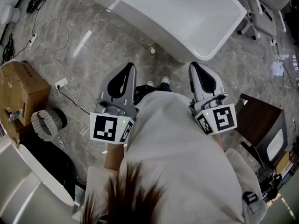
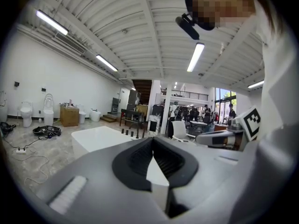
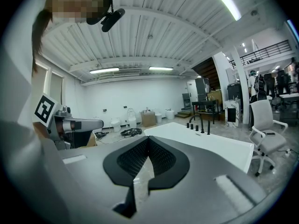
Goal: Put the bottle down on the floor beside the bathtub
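The white bathtub (image 1: 177, 13) lies across the top of the head view. A small white bottle (image 1: 153, 49) stands upright on the marble floor close to the tub's near side. My left gripper (image 1: 127, 69) and right gripper (image 1: 194, 67) are held level in front of the person's chest, well back from the bottle and pointing toward the tub. Both are shut with nothing between the jaws. In the left gripper view the jaws of the left gripper (image 2: 152, 140) meet at the tip, with the bathtub (image 2: 93, 139) beyond. The right gripper (image 3: 148, 138) looks the same in its own view.
A cardboard box (image 1: 21, 90) and a ribbed white ring (image 1: 44, 124) sit on the floor at the left, with a cable and power strip (image 1: 60, 83) nearby. A dark wooden chair (image 1: 261, 120) stands at the right, an office chair (image 1: 259, 10) at top right. Black taps (image 3: 198, 124) rise from the tub's rim.
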The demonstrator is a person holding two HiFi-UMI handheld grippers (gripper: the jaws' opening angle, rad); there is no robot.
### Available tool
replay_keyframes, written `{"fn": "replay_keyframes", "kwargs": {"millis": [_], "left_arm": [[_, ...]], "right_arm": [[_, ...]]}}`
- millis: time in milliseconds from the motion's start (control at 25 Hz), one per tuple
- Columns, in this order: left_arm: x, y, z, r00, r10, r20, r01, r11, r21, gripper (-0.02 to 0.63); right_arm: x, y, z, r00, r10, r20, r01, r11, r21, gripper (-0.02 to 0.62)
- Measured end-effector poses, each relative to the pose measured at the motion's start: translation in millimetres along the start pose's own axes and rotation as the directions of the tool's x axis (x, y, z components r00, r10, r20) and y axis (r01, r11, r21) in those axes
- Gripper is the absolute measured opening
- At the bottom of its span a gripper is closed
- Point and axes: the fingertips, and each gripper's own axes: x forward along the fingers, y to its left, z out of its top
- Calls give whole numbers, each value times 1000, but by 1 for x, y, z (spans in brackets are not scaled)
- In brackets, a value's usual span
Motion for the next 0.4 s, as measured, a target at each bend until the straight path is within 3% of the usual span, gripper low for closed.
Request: {"fn": "replay_keyframes", "kwargs": {"millis": [400], "left_arm": [[-2,5,0,1000,12,-5,-12,1000,-4,49]], "right_arm": [[0,2,0,1000,1,-2,-1,1000,-4,-2]]}}
